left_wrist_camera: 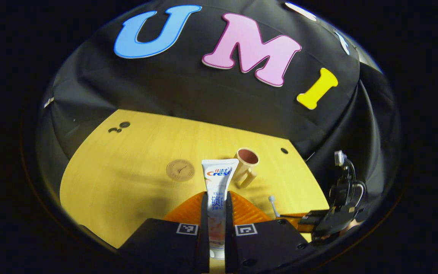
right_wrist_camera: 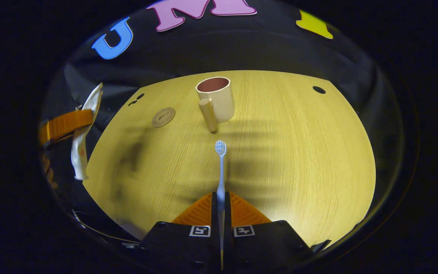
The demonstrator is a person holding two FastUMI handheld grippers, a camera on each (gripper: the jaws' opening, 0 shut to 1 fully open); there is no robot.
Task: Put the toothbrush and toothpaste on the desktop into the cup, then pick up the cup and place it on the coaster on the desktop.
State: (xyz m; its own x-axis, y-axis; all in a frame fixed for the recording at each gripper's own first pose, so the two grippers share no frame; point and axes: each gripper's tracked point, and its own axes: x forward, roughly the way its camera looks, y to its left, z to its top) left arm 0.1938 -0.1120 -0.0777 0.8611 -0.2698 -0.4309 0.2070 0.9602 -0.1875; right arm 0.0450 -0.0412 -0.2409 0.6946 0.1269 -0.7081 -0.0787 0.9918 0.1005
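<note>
Your left claw [left_wrist_camera: 216, 213] is clamped on the toothpaste [left_wrist_camera: 219, 190], which stands upright between the fingers with its flat crimped end up and its cap down. Your right claw [right_wrist_camera: 221, 207] pinches the toothbrush [right_wrist_camera: 221, 171] low on its thin handle, bristle head pointing away toward the cup [right_wrist_camera: 216, 98].

The cup stands upright and empty at the far middle of the counter [right_wrist_camera: 299, 152], handle toward you. The coaster [right_wrist_camera: 163, 116] lies just left of it, apart.

The risks: the cup looks light, so a tube or brush striking its rim could tip it. The thin brush handle may swivel in your grip. Two claws converging on one mouth could collide.
</note>
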